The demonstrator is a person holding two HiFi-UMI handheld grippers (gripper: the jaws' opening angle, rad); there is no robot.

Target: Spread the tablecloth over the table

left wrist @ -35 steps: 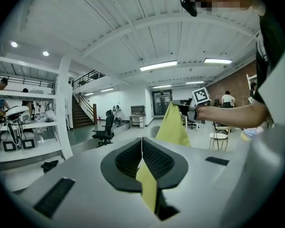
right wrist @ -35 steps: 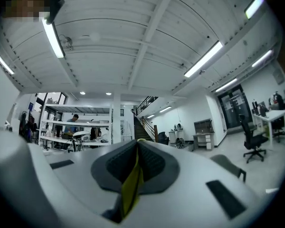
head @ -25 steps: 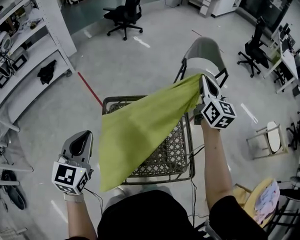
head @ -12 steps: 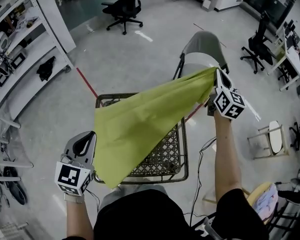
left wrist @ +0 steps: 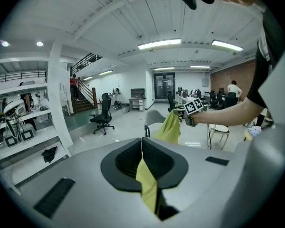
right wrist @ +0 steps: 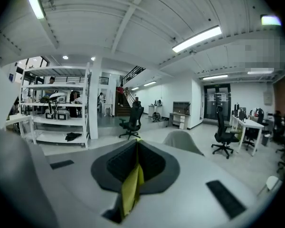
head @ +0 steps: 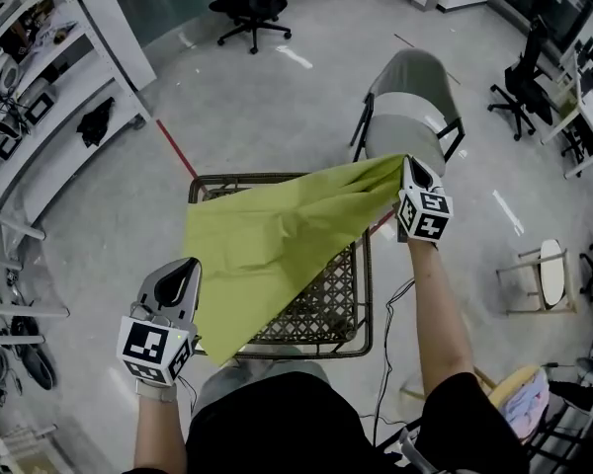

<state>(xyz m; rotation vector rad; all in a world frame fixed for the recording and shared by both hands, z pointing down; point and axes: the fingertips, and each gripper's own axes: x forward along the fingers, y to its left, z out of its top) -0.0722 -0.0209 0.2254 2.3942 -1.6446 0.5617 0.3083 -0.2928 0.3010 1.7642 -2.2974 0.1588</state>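
Overhead, we have the yellow-green tablecloth [head: 277, 245] stretched in the air between our two grippers, above the metal lattice-top table [head: 326, 304]. The left gripper [head: 186, 268] sits low and near our body, at the table's near left corner. Its jaws are closed tight on the cloth's left edge, and in the left gripper view a folded strip of fabric runs out from between the pads toward the camera. The right gripper [head: 408, 166] is held out farther, past the table's far right corner and just in front of the grey chair [head: 410, 107]. Its jaws are likewise clamped together on a corner of the cloth, and a narrow yellow fold shows between the dark pads in the right gripper view.

From that far corner the fabric slopes down and widens toward us. It covers the table's left and far portions from our viewpoint, while the lattice on the near right side shows bare. We cannot tell whether any of the cloth touches the tabletop. A white shelving rack [head: 49, 87] stands well off to the left, and a black office chair [head: 252, 3] stands across the floor.
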